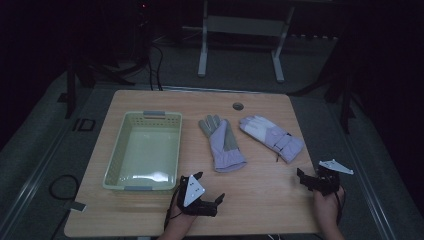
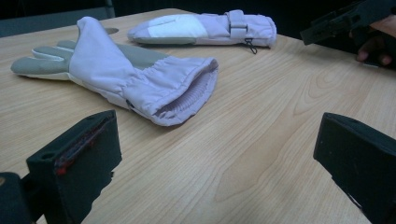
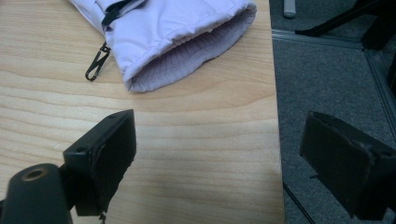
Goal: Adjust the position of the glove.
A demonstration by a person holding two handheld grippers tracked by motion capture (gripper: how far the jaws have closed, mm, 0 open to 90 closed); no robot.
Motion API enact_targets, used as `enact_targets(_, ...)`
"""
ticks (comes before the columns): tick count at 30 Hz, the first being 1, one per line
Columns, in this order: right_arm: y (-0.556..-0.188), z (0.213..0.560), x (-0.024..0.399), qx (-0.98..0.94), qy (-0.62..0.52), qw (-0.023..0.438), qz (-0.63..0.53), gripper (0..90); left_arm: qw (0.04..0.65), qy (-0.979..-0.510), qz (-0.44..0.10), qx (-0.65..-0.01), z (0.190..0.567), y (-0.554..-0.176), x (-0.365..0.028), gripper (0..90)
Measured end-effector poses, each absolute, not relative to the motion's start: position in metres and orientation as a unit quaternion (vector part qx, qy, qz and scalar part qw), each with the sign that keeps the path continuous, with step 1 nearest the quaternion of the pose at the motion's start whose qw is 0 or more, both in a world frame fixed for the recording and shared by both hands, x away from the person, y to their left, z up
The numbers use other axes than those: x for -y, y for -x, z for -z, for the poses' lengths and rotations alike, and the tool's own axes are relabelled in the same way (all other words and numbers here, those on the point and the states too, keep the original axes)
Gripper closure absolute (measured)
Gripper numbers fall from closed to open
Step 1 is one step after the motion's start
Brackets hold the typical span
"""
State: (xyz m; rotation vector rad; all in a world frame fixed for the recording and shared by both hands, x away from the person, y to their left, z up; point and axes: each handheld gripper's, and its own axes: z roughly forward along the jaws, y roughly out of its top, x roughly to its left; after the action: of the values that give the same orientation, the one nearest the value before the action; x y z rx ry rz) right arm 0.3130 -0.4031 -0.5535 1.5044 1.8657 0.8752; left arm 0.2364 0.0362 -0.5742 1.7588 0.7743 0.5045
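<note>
two padded lilac fabric gloves [image 1: 227, 145] right of pale-green plastic basket [image 1: 145, 150] | judged soft, light; pinch cuffs | left gripper [image 1: 207, 192], right gripper [image 1: 307, 180] jaws wide, empty

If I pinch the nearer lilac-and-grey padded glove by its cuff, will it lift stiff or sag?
The lilac-and-grey padded glove will probably sag: it lies limp and creased on the wooden table. Its gathered, ribbed cuff gapes open, so it should give the jaws a thick edge. It looks light and unlikely to slip.
</note>
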Motion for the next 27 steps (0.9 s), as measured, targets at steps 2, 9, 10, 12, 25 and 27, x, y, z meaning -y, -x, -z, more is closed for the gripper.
enact_targets(2, -0.313, 0.554, 0.403, -0.7, -0.565, 0.289, -0.328, 10.8, 0.545, -0.742, -0.215, -0.325, 0.574, -0.236, -0.036, 1.1)
enact_targets(9, -0.312, 0.552, 0.404, -0.702, -0.565, 0.286, -0.326, 10.8, 0.545, -0.743, -0.212, -0.325, 0.574, -0.236, -0.036, 1.1)
enact_targets(10, -0.313, 0.552, 0.404, -0.703, -0.565, 0.286, -0.325, 10.8, 0.545, -0.743, -0.212, -0.325, 0.574, -0.236, -0.036, 1.1)
enact_targets(12, -0.314, 0.55, 0.403, -0.707, -0.562, 0.29, -0.317, 10.8, 0.545, -0.743, -0.212, -0.325, 0.574, -0.236, -0.036, 1.0)
enact_targets(25, -0.321, 0.512, 0.397, -0.72, -0.533, 0.273, -0.349, 12.6, 0.546, -0.743, -0.21, -0.325, 0.574, -0.236, -0.036, 1.0)
enact_targets(27, -0.325, 0.503, 0.392, -0.729, -0.518, 0.271, -0.355, 12.6, 0.546, -0.743, -0.21, -0.325, 0.574, -0.236, -0.036, 1.0)
